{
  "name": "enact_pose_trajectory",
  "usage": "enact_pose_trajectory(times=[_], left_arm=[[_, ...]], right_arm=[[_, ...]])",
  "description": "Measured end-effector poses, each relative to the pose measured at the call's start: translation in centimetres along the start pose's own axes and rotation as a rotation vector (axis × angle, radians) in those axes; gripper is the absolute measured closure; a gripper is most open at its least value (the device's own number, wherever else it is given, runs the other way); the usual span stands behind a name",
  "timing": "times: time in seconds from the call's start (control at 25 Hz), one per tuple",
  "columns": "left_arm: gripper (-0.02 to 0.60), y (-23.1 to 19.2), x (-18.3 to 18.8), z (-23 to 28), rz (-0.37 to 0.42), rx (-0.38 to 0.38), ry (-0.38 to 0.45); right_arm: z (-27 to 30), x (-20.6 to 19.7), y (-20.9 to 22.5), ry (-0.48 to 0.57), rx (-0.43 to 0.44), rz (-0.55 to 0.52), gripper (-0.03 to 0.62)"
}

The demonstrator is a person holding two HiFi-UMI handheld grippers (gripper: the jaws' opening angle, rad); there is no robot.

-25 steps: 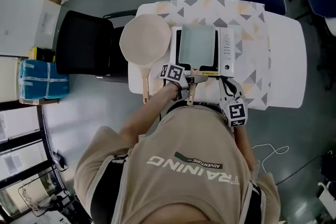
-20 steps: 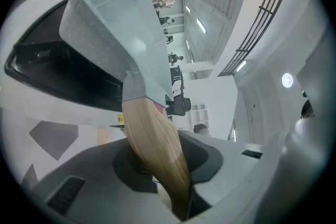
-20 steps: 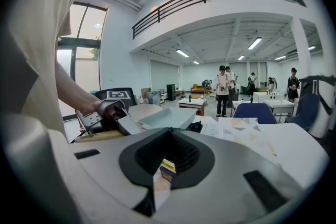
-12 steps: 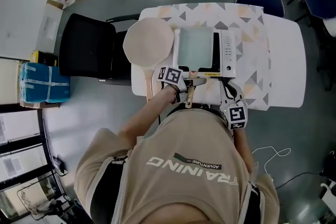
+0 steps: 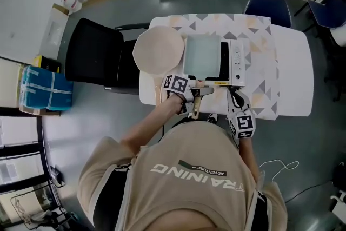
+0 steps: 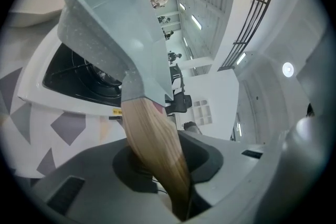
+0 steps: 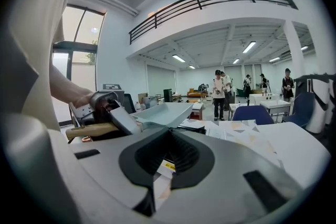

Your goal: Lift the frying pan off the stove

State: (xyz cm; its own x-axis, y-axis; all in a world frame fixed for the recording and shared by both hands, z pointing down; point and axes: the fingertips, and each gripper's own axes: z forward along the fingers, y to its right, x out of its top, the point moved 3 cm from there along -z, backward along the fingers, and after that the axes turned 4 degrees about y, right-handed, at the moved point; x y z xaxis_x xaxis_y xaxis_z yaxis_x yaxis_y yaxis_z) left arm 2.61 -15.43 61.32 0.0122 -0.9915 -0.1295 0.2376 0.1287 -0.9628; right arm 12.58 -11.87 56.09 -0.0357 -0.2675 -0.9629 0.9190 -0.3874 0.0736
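1. Left gripper (image 5: pixel 195 96) clamps the frying pan (image 5: pixel 201 55) by its wooden handle (image 6: pixel 152 149).
2. Pan's clear above the portable stove (image 5: pixel 234 59), burner showing underneath.
3. Right gripper (image 5: pixel 233 94) is empty, jaws barely parted, near the stove's front.

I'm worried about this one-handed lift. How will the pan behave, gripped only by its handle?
Probably stiff: the pan shows no sag, raised above the stove. Likely front-heavy: the jaws clamp only the wooden handle, and the whole body hangs beyond them, so it may droop. The smooth, rounded handle might twist in the grip.
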Motion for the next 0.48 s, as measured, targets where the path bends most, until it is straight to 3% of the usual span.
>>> enact_pose_trajectory(times=[0.48], left_arm=[[0.472,1.1,-0.2,-2.0,0.022,-0.007,0.018]], right_arm=[[-0.2,0.2,-1.7,-0.002,0.020,-0.019,0.595]])
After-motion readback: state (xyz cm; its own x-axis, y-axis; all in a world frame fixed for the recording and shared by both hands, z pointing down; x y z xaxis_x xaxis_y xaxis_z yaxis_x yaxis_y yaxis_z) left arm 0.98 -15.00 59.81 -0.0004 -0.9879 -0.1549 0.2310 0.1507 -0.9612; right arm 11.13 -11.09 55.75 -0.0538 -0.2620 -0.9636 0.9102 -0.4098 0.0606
